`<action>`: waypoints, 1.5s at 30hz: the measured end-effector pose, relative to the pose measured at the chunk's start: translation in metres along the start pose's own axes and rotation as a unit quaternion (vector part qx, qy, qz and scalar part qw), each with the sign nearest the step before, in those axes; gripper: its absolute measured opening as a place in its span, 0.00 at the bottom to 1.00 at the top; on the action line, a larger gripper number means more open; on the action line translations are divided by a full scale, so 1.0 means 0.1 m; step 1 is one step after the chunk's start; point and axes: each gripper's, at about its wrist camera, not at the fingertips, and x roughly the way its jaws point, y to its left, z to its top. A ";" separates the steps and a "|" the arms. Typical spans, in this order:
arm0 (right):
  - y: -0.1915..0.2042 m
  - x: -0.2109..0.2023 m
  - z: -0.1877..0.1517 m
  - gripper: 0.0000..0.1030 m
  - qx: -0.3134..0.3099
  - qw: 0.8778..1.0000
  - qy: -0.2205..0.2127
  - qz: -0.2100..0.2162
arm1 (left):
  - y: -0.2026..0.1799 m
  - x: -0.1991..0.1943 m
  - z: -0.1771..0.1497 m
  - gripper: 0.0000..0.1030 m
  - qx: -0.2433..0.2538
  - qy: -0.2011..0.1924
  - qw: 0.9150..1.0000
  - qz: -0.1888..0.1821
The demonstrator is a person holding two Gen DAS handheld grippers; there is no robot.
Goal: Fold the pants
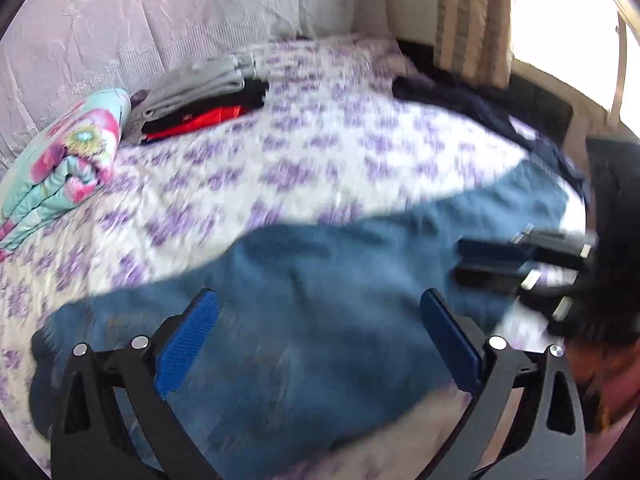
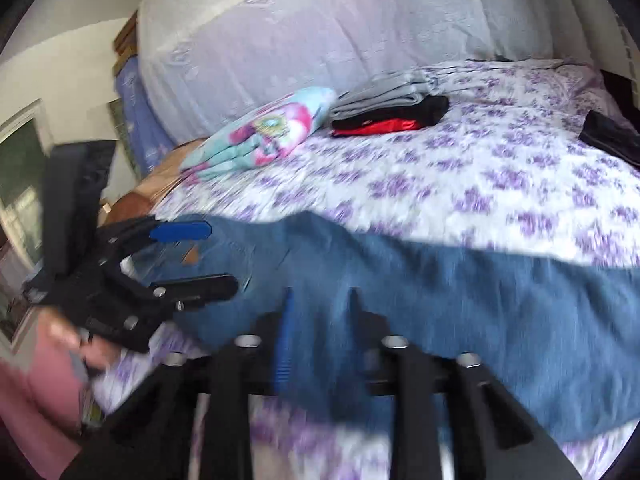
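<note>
- On the purple-flowered bedspread [image 1: 320,152], blue denim pants [image 1: 320,280] lie spread flat.
- My left gripper [image 1: 320,332] gapes wide above them.
- My right gripper [image 2: 320,304] hovers narrowly parted, grasping nothing.

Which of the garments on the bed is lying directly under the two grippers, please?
The blue jeans, spread out nearest the camera; the folded grey, black and red stack sits far back by the floral bundle.

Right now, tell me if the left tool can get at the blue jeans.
Probably yes: the left tool hangs open directly over the blue jeans, with nothing lying between them.
</note>
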 end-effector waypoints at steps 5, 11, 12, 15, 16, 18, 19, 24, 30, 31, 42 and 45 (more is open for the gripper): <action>-0.59 0.36 0.14 0.10 0.051 0.995 0.082 -0.030 | 0.12 0.76 0.15 0.95 -0.072 0.100 0.992 0.018; -1.64 -0.40 -0.03 0.00 0.064 0.988 0.057 -0.130 | 0.06 0.88 0.02 0.96 -0.062 0.116 0.990 0.039; -1.85 -0.56 -0.08 0.00 0.070 0.983 0.051 -0.164 | 0.07 0.88 0.02 0.96 -0.063 0.116 0.990 0.037; -2.42 -1.05 -0.28 0.00 0.137 0.976 0.029 -0.167 | 0.08 0.89 0.02 0.96 -0.061 0.112 0.991 0.038; -2.44 -1.15 -0.31 0.00 0.138 0.972 0.020 -0.189 | 0.09 0.89 0.02 0.96 -0.059 0.111 0.991 0.039; -2.33 -1.34 -0.35 0.07 0.134 0.966 -0.004 -0.222 | 0.07 0.87 0.01 0.96 -0.058 0.110 0.991 0.044; -2.18 -1.40 -0.37 0.06 0.127 0.970 -0.020 -0.207 | 0.06 0.87 0.02 0.96 -0.058 0.110 0.991 0.046; -1.24 -1.23 -0.46 0.15 0.022 0.995 -0.037 -0.089 | -0.01 0.78 0.01 0.96 -0.060 0.112 0.990 0.055; -1.65 -1.15 -0.92 0.00 0.070 0.991 -0.014 -0.116 | 0.07 0.75 -0.14 0.96 -0.057 0.105 0.991 0.058; -1.78 -1.23 -0.93 0.00 0.119 0.989 -0.020 -0.087 | 0.06 0.74 -0.14 0.96 -0.056 0.105 0.991 0.059; -0.86 -1.16 -0.61 0.29 0.068 0.994 -0.079 -0.030 | 0.03 0.70 -0.16 0.96 -0.052 0.098 0.991 0.071; -0.50 -0.74 -0.60 0.29 0.023 0.999 -0.041 -0.007 | 0.07 0.62 -0.19 0.96 -0.048 0.097 0.991 0.073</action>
